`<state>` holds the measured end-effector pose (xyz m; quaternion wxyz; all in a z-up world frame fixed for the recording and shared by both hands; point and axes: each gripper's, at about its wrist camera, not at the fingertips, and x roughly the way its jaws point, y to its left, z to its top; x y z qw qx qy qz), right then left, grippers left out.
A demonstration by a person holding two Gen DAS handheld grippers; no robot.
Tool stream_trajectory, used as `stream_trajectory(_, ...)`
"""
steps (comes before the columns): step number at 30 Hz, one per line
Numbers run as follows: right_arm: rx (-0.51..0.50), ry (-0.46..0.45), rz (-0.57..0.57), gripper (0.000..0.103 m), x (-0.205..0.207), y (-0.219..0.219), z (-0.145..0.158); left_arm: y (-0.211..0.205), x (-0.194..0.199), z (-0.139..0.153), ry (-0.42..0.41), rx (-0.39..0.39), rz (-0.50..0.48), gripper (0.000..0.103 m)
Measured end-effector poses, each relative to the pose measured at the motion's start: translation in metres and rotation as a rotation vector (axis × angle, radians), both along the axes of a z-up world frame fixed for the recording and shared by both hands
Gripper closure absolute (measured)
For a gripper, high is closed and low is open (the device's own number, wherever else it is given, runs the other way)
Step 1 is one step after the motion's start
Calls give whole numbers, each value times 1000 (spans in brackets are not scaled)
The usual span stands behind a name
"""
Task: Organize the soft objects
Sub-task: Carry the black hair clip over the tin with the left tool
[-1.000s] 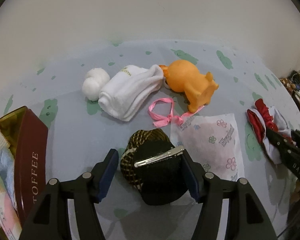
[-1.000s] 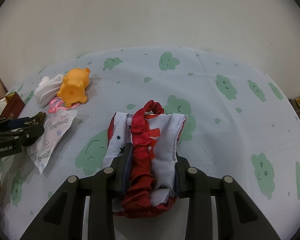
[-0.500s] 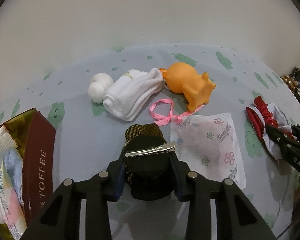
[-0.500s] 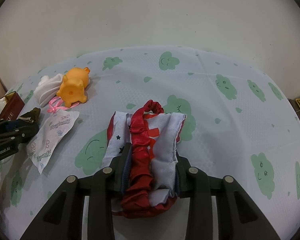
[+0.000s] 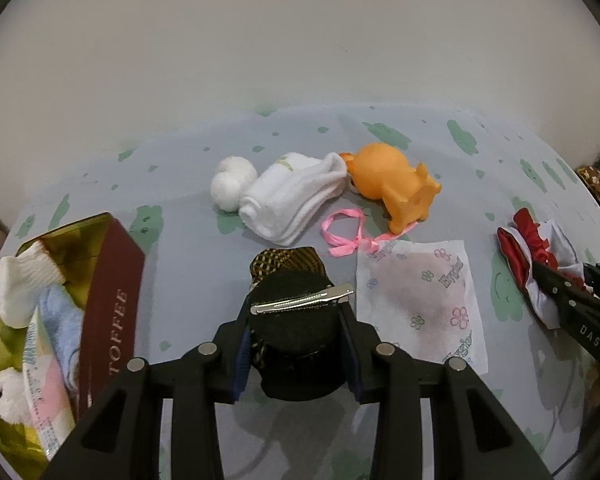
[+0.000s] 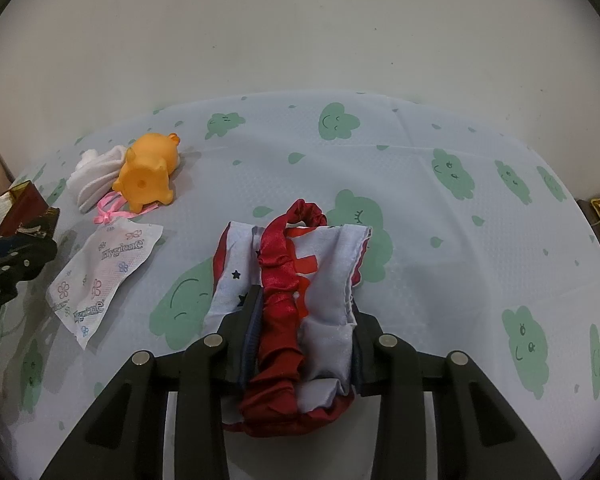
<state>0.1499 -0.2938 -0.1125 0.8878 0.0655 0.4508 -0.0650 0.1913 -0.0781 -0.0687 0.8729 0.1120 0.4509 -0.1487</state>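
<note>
Where a pale wall [image 6: 300, 32] backs it, a light blue tablecloth [image 6: 440, 240] printed with green smiling clouds covers the work surface.

Ahead of the left gripper [image 5: 296, 344] lie a rolled white sock [image 5: 292, 200], a white pom-pom [image 5: 232, 184] touching the sock's far left end, an orange rubber toy [image 5: 392, 184] on its side, and a pink ribbon [image 5: 344, 232]. Just right of its fingers is a flat floral wipe packet [image 5: 420, 300]. To its left stands a maroon tin [image 5: 112, 300] lettered TOFFEE, holding small socks and other soft items.

Dark hair accessory [image 5: 296, 332]: black padded body, gold-checked fabric at the far end, silver clip across the top. It sits between the left gripper's pads, which are clamped on both its sides.

Red-and-white fabric piece [image 6: 300, 300]: pale panels with small stars, red ruched satin band down the middle. The right gripper [image 6: 300, 340] is pressed closed on its near part; the far part rests on the tablecloth.

Both grippers are angled downward toward the table.
</note>
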Motion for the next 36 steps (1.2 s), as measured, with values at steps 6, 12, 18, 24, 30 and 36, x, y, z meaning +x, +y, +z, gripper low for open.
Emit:
stream_trajectory(6, 6, 0, 2, 69, 1, 1, 0, 2, -6, 9, -13, 13, 25, 65)
stream_trajectory(12, 6, 0, 2, 68, 0, -1, 0, 4, -11, 21, -31, 19, 34, 65)
stream_trajectory(18, 8, 0, 2, 68, 0, -1, 0, 13, -14, 29, -37, 38, 91, 65)
stream_trajectory(24, 8, 1, 1, 68, 0, -1, 0, 29, -18, 39, -47, 42, 134, 65)
stream_trajectory(30, 10, 1, 1, 68, 0, -1, 0, 46, -21, 53, -65, 30, 167, 65)
stream_trajectory(36, 10, 1, 1, 68, 0, -1, 0, 69, -19, 72, -85, 19, 211, 65)
